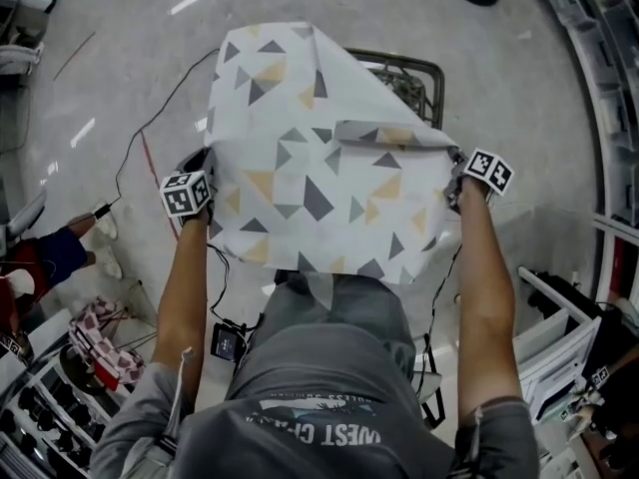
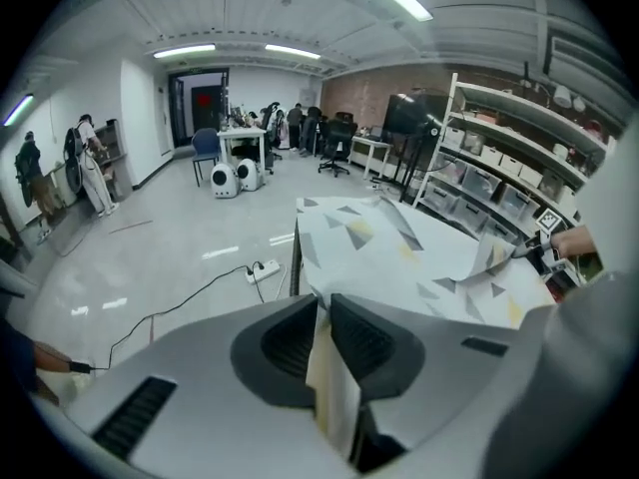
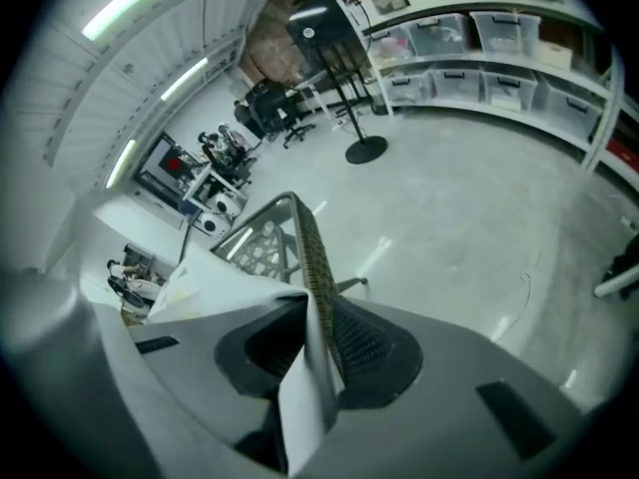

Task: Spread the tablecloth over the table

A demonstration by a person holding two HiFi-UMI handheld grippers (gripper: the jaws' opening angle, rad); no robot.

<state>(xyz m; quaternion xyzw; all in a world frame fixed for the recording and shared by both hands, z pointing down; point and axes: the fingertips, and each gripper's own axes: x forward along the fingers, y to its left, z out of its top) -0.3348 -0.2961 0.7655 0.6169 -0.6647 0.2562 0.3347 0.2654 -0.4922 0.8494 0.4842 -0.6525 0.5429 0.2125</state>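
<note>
The tablecloth [image 1: 310,158], white with grey and yellow triangles, is stretched out in front of me and drapes over a dark metal mesh table [image 1: 417,76], whose far right corner shows. My left gripper [image 1: 207,190] is shut on the cloth's near left edge, with a strip of cloth [image 2: 334,387] pinched between its jaws [image 2: 324,327]. My right gripper [image 1: 455,183] holds the near right edge, where the corner folds over. In the right gripper view the cloth [image 3: 305,397] stands between its jaws [image 3: 319,337], with the table's mesh frame [image 3: 258,245] just beyond.
A black cable [image 1: 150,118] and a power strip [image 2: 262,267] lie on the grey floor left of the table. A round black stand base [image 3: 364,150] is beyond it. Shelves with bins [image 3: 469,38] line the right side. A person [image 1: 45,252] is at the left.
</note>
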